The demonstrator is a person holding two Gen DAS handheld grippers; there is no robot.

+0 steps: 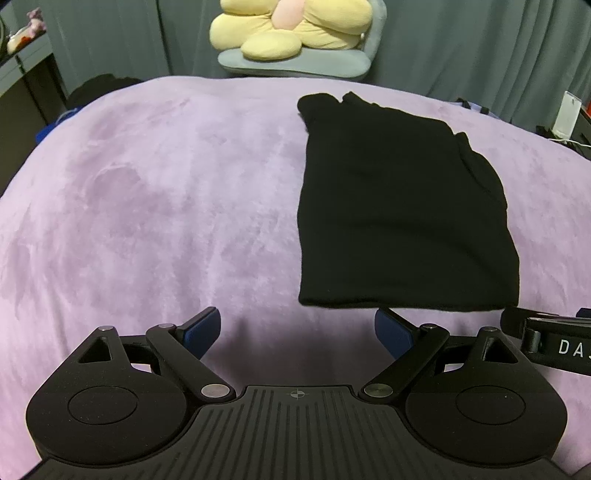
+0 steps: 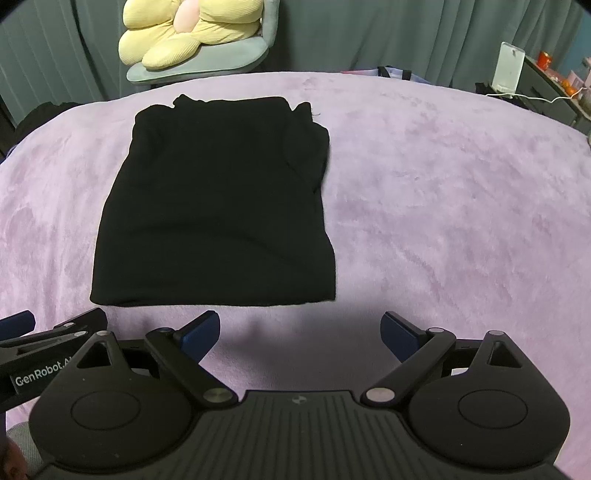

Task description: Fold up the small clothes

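Note:
A black garment [image 1: 402,206] lies folded into a rough rectangle on the purple blanket [image 1: 166,206]. It also shows in the right wrist view [image 2: 218,206]. My left gripper [image 1: 295,332] is open and empty, just short of the garment's near edge and mostly left of it. My right gripper [image 2: 299,332] is open and empty, just short of the garment's near right corner. Each gripper's side shows in the other's view, the right one [image 1: 546,339] and the left one [image 2: 44,332].
A grey chair [image 1: 295,62] with a yellow flower cushion [image 1: 291,29] stands beyond the far edge of the blanket [image 2: 443,206], before grey curtains. A desk with a white device [image 2: 511,68] and cables is at the far right. Dark items lie at the far left.

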